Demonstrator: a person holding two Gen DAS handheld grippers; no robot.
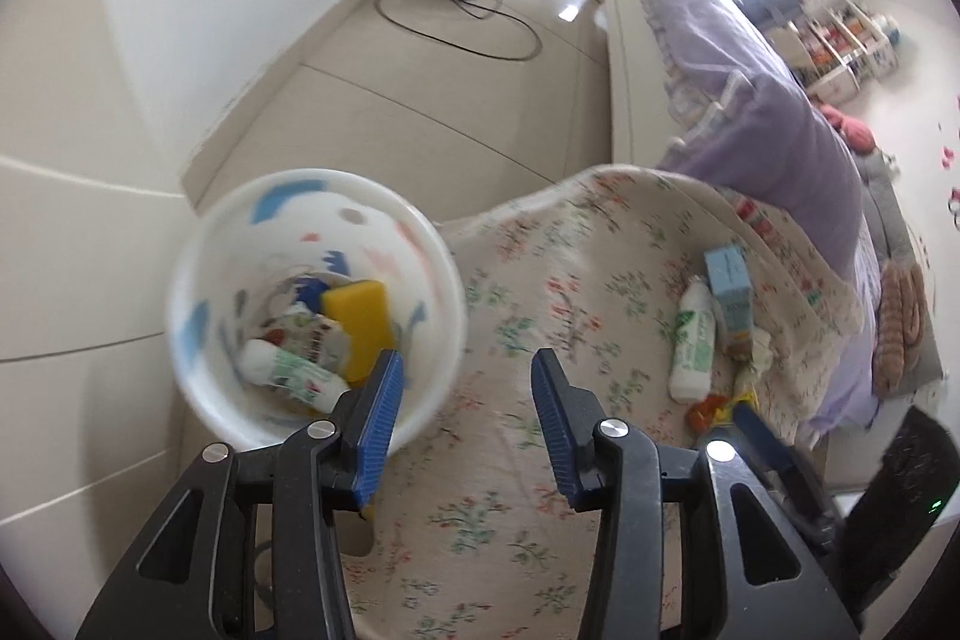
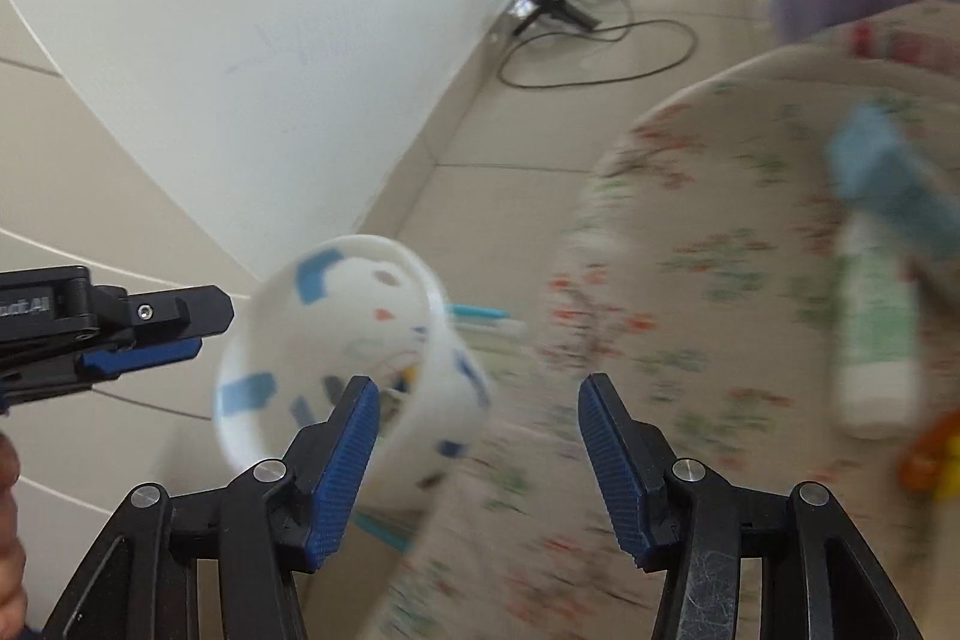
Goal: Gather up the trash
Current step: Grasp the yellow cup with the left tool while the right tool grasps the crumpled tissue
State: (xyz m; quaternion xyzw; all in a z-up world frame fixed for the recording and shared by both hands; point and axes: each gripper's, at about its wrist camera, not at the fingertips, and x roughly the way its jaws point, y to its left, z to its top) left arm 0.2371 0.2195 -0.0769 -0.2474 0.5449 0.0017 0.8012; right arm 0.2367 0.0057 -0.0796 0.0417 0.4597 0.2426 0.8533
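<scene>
A white bin [image 1: 312, 304] with blue and pink marks stands at the edge of a floral cloth [image 1: 540, 340]; it holds a yellow sponge [image 1: 360, 328], a white bottle [image 1: 294, 370] and other scraps. On the cloth lie a white bottle [image 1: 693, 346], a blue carton [image 1: 729, 286] and an orange wrapper [image 1: 708, 409]. My left gripper [image 1: 462, 430] is open and empty, just right of the bin. My right gripper [image 2: 480, 454] is open and empty above the bin [image 2: 342, 358] and cloth [image 2: 720, 280]. The left gripper's fingers [image 2: 144, 355] show at the right wrist view's left edge.
A white wall runs along the left. A black stand with a looped cable [image 1: 462, 4] lies on the tiled floor beyond. A bed with purple bedding [image 1: 750, 100] is to the right, with shelves [image 1: 840, 46] behind it.
</scene>
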